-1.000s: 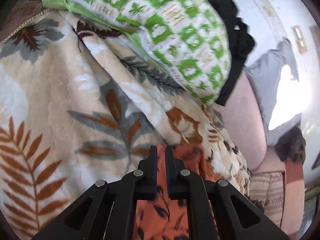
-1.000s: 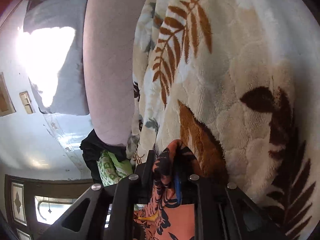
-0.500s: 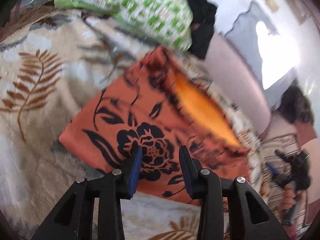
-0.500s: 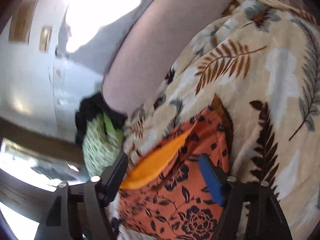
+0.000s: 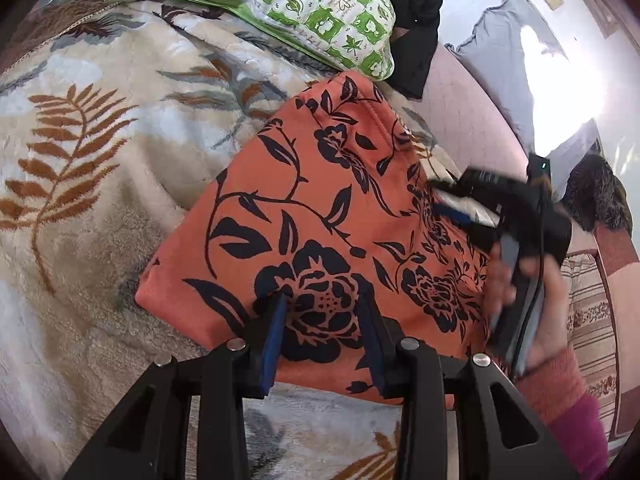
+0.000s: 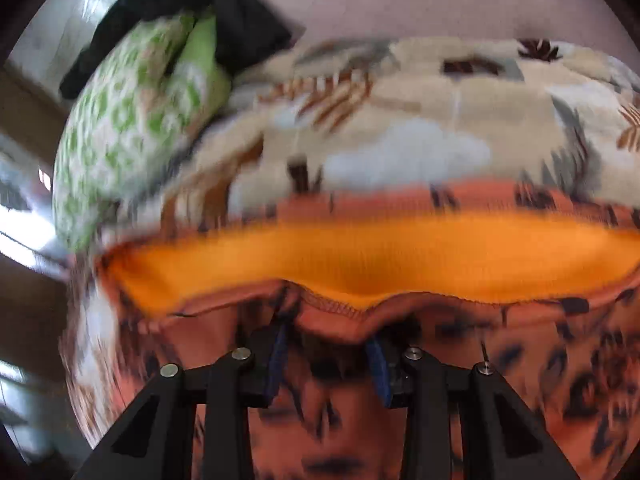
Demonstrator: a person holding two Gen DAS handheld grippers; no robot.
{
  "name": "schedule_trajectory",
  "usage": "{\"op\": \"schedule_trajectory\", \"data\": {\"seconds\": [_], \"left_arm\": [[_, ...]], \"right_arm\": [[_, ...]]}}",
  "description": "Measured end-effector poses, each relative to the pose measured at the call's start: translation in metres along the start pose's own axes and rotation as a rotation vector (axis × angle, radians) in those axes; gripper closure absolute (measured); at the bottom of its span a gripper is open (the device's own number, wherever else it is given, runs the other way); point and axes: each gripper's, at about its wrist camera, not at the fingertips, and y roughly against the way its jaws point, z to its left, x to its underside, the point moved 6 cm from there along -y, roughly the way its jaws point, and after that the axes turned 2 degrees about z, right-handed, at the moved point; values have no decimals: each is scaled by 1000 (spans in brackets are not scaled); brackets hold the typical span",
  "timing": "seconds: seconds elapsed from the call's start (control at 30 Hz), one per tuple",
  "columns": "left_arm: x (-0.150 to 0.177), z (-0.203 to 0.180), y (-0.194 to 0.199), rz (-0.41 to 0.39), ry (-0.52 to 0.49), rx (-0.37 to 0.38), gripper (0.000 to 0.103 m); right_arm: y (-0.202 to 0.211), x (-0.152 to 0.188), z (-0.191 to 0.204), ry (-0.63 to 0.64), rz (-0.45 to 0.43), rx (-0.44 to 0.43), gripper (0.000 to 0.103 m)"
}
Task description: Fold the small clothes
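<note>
An orange garment with black flowers (image 5: 304,184) lies spread on the leaf-patterned blanket (image 5: 100,140). My left gripper (image 5: 322,312) hovers open over its near edge, and its blue pads touch no cloth. At the garment's right side a hand (image 5: 548,320) holds my right gripper (image 5: 440,198). In the blurred right wrist view the garment (image 6: 400,264) gapes and shows its bright orange inside. Its stitched hem hangs across the tips of the right gripper (image 6: 328,344), whose jaws are closing with a gap still between them.
A green-and-white patterned pillow (image 5: 280,4) and a black garment (image 5: 416,24) lie just beyond the orange one. A pink padded edge (image 5: 468,116) and a grey cushion (image 5: 512,60) border the blanket on the right. Bare blanket stretches to the left.
Both grippers held the orange garment a second ago and have let go. It now lies spread on the blanket. The left gripper drew back; the right swung round to the garment's open hem.
</note>
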Motion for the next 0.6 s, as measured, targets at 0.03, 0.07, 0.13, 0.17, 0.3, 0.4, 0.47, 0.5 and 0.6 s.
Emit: {"op": "schedule_trajectory", "data": {"seconds": [0.03, 0.07, 0.13, 0.17, 0.3, 0.4, 0.47, 0.5, 0.6], "left_arm": [[-1, 2, 1, 1, -2, 1, 66], [-3, 5, 3, -1, -3, -1, 66], [-7, 11, 10, -20, -2, -3, 67], [-10, 13, 15, -38, -6, -4, 67], [-17, 10, 29, -99, -56, -31, 67], [-21, 18, 26, -108, -34, -81, 67], [-26, 26, 21, -109, -16, -131, 67], [-28, 32, 19, -109, -9, -174, 67], [-30, 50, 15, -108, 41, -230, 58]], "right_arm": [[4, -11, 2, -44, -38, -32, 65], [9, -17, 7, -71, -55, -74, 65], [22, -18, 23, -57, -60, -138, 65], [30, -13, 32, -24, -63, -141, 65], [74, 33, 40, 50, -61, -192, 65], [92, 84, 35, 101, -23, -162, 65], [97, 122, 22, 138, 6, -101, 65], [94, 140, 12, 144, 22, -60, 65], [68, 184, -27, 137, 96, -9, 65]]}}
